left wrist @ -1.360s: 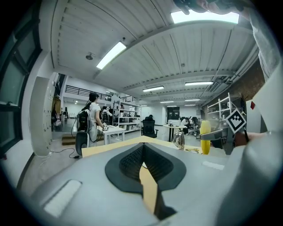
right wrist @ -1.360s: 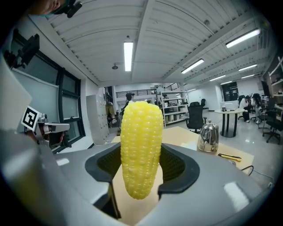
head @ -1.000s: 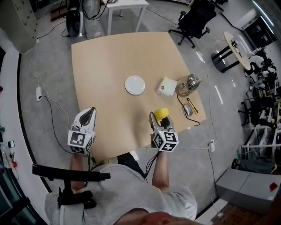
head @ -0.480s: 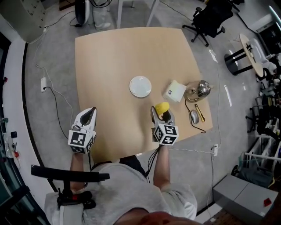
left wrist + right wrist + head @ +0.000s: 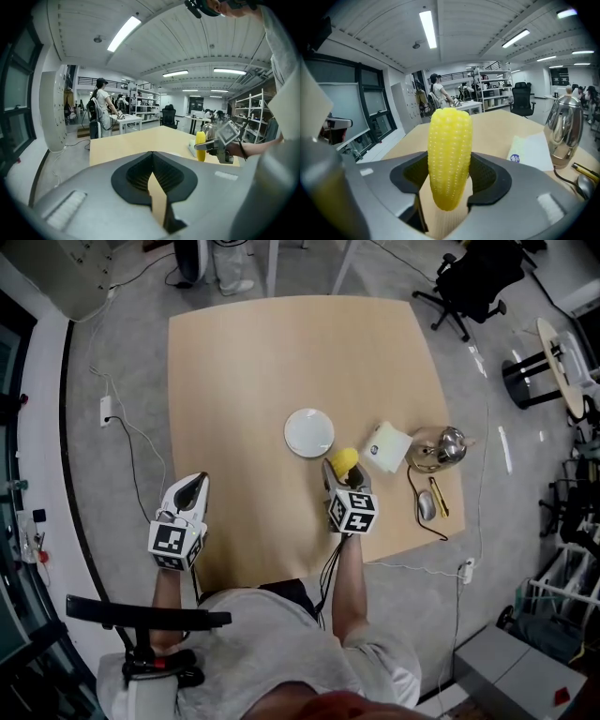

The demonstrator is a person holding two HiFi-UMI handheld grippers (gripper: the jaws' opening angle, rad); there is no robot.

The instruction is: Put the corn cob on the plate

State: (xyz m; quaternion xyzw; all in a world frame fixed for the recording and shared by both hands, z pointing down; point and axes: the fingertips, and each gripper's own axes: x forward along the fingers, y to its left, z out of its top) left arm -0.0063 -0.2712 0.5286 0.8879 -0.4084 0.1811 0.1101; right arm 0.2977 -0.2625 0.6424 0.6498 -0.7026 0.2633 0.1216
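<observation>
- Yellow corn cob (image 5: 344,460) was held upright, clamped between the jaws of the right gripper (image 5: 343,468). The right gripper view showed both pads pressed on its sides (image 5: 449,157).
- Compared with a second earlier, the right gripper had advanced from near the lower edge of the table (image 5: 244,362) toward frame centre. The cob now sat just beside the lower-right rim of the white plate (image 5: 309,432), not yet over it.
- Left gripper (image 5: 190,489) remained at lower left by the table edge, well apart from the plate. Its jaws were together with nothing between them.
- White box (image 5: 385,447) and metal kettle (image 5: 441,446) stood to the right of the cob, off the line to the plate.
- Assessment: the carry appeared nearly complete. A short move up-left over the plate, then lowering and release, remained.
- Risk noted: the round cob could roll off the shallow plate once released.
</observation>
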